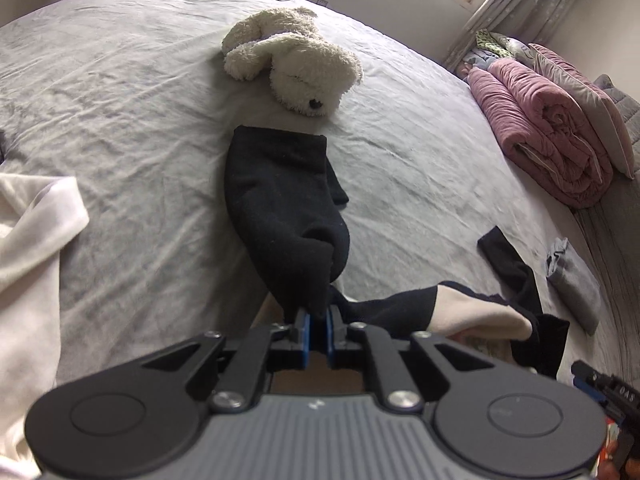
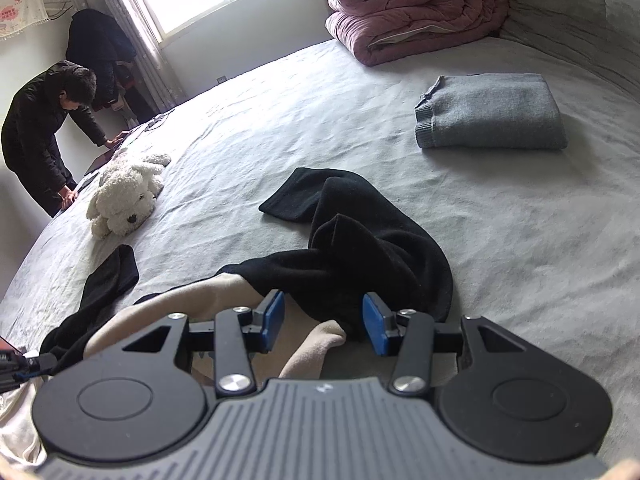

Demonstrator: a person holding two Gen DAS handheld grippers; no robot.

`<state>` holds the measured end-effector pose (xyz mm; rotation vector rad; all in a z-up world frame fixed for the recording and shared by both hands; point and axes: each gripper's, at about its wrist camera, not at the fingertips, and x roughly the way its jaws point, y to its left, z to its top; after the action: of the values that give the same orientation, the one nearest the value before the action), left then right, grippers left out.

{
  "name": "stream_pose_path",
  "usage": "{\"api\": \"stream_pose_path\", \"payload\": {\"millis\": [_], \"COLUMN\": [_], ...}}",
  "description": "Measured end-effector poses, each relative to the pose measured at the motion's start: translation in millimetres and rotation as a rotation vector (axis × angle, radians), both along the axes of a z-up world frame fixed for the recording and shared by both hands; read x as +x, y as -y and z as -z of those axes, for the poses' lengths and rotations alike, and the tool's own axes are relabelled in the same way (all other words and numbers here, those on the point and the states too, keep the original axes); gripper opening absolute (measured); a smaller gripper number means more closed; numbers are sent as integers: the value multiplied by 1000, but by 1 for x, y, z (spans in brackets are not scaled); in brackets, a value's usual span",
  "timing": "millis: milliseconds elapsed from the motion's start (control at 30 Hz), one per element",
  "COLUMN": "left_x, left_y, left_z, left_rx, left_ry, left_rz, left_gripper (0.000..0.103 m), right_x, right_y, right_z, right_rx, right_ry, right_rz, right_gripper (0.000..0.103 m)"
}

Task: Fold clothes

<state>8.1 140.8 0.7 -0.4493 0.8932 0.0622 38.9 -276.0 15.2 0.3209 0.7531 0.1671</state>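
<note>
Left wrist view, our left gripper (image 1: 319,317) pinching one black garment (image 1: 280,208) with beige lining, our right gripper (image 2: 323,322) half-open over it, one folded grey sweater (image 2: 492,112), one plush dog (image 1: 292,60).

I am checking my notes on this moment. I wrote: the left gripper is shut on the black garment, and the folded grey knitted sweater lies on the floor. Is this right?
Not entirely. The left gripper is indeed shut on the black garment, but the folded grey knitted sweater lies on the grey bed sheet, not on the floor. The right wrist view shows this clearly.
</note>
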Motion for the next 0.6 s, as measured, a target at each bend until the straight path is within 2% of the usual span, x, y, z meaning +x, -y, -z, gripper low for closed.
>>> {"api": "stream_pose_path", "payload": {"millis": [133, 300, 433, 500, 600], "left_x": [-22, -31, -33, -32, -28], "left_y": [2, 3, 9, 11, 12], "left_z": [17, 52, 43, 33, 18], "left_rx": [12, 25, 83, 128, 194], "left_ry": [-43, -125, -93, -63, -8], "left_rz": [33, 54, 106, 131, 153], "left_gripper": [7, 8, 13, 24, 35], "right_x": [-1, 1, 4, 6, 10], "right_y": [-4, -14, -22, -25, -29], "right_z": [-1, 1, 3, 3, 3], "right_rx": [14, 13, -2, -13, -38], "right_ry": [0, -8, -12, -7, 5], "right_rz": [-7, -23, -46, -57, -71], "right_gripper": [48, 48, 48, 48, 48]}}
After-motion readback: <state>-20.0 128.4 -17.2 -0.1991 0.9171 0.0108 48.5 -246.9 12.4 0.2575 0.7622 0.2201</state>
